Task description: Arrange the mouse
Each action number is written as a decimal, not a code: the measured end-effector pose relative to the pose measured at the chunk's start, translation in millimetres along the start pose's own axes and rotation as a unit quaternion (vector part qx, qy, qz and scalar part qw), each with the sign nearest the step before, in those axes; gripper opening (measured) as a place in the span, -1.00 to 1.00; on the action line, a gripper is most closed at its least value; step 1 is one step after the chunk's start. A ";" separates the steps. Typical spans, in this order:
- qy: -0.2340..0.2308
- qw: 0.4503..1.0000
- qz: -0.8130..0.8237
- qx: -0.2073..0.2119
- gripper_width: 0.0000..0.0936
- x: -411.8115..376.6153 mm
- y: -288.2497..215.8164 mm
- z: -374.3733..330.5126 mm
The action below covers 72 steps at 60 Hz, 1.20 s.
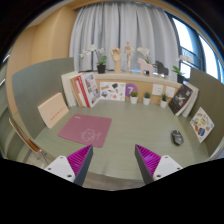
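While the claw (113, 163) hangs released and empty, the mouse (177, 137) sits untouched well ahead to its right, apart from the pink mouse mat (85, 129) ahead-left; arranging hasn't begun.

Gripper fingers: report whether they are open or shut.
Open. The gripper shows a wide gap with bare table between its pads; the mouse lies beyond them.

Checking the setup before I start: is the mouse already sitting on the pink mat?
No. The mouse lies on the bare table, well to the side of the pink mat, beyond the open fingers.
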<state>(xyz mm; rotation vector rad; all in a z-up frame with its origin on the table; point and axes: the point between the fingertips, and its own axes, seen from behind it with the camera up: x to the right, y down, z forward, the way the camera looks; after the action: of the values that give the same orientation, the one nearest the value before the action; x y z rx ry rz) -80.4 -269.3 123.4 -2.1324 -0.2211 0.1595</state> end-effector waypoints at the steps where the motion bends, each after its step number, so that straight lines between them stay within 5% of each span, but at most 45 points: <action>1: 0.007 1.000 0.002 -0.005 0.81 10.6 9.0 1.8; 12: 0.067 0.995 0.037 -0.058 0.81 110.2 72.0 10.7; 29: 0.141 0.983 0.076 -0.091 0.79 249.1 93.1 38.6; 53: 0.134 0.981 0.092 -0.110 0.78 332.9 62.3 135.6; 59: 0.121 0.981 0.096 -0.117 0.62 336.9 57.6 151.5; 66: 0.121 0.982 0.092 -0.111 0.08 343.6 49.9 162.2; 72: 0.120 0.982 0.091 -0.117 -0.01 343.1 49.5 163.7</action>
<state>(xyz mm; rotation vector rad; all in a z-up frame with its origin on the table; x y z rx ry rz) 226.2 -86.2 -15.9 -2.3809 0.1028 -0.0206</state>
